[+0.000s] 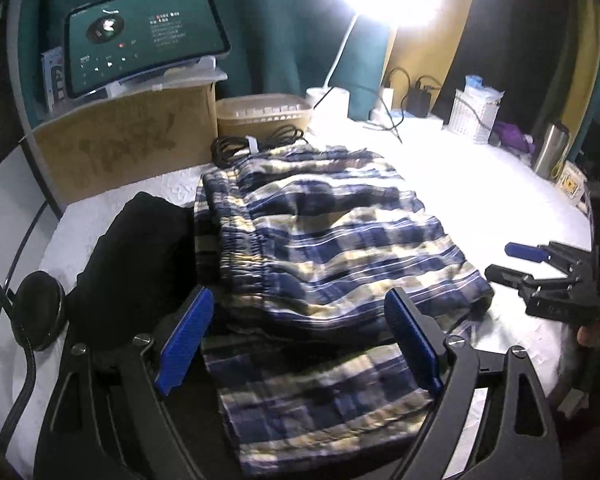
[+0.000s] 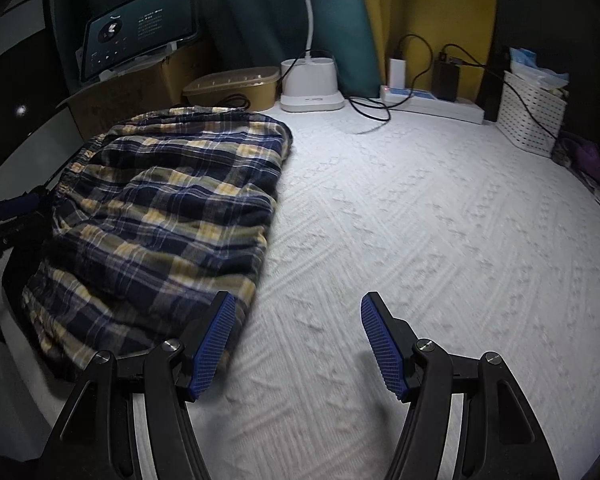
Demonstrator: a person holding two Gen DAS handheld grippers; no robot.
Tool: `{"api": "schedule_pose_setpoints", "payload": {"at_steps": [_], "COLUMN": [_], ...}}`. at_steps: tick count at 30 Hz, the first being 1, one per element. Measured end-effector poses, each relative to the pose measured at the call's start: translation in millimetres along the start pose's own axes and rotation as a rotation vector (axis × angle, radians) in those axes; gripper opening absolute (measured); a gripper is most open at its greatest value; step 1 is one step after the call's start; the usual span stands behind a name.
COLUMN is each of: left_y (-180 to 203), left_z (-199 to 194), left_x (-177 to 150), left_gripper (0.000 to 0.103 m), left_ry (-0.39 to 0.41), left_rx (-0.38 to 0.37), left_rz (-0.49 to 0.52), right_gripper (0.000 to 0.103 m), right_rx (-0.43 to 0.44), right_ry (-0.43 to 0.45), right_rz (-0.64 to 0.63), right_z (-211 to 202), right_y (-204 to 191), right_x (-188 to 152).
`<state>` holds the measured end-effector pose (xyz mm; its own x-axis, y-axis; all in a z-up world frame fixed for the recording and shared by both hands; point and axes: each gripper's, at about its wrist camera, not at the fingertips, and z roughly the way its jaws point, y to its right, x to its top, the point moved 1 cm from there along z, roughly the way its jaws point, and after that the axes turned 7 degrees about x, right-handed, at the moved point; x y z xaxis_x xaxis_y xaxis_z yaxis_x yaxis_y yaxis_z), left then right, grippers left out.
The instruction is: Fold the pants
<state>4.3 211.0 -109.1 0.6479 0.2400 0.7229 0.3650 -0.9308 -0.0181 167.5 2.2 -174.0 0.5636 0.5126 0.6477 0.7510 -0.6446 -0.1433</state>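
The blue, white and yellow plaid pants [image 1: 320,240] lie folded in a thick bundle on the white textured cover [image 1: 480,184], with the elastic waistband toward the left. My left gripper [image 1: 300,340] hovers open over the bundle's near edge, and its blue pads [image 1: 188,340] stand wide apart without pressing the cloth. In the right wrist view the pants [image 2: 160,208] lie at the left. My right gripper [image 2: 298,344] is open above bare cover just right of their near corner. The right gripper [image 1: 504,260] also shows at the right edge of the left wrist view, clear of the pants.
A black garment [image 1: 136,264] lies left of the pants. Behind them are a coiled black cable [image 1: 256,144], a cardboard box [image 1: 128,144] with a tablet [image 1: 140,40] on top, and a tan container [image 1: 264,114]. A lamp base [image 2: 310,84], power strip [image 2: 432,104], white basket [image 2: 532,116] and steel flask [image 1: 550,148] line the back.
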Motion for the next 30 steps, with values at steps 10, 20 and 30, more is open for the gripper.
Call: {"api": "schedule_pose_setpoints", "payload": {"at_steps": [10,20,30], "left_y": [26.0,65.8,109.9], "left_z": [-14.2,-20.0,-28.0], "left_x": [-12.0,-19.5,-16.0], "left_gripper": [0.088,0.088,0.088], "left_ry": [0.034,0.057,0.073], "left_rx": [-0.019,-0.078,-0.134], "left_rz": [0.018,0.058,0.120], "right_gripper": [0.068,0.068,0.068], "right_rx": [-0.038,-0.097,-0.147], "right_ry": [0.037,0.067,0.122], "right_rz": [0.025,0.070,0.116], "right_z": [-34.1,-71.9,-110.3], "right_y": [12.8,37.7,61.5], "right_x": [-25.0,-51.7,-71.9]}}
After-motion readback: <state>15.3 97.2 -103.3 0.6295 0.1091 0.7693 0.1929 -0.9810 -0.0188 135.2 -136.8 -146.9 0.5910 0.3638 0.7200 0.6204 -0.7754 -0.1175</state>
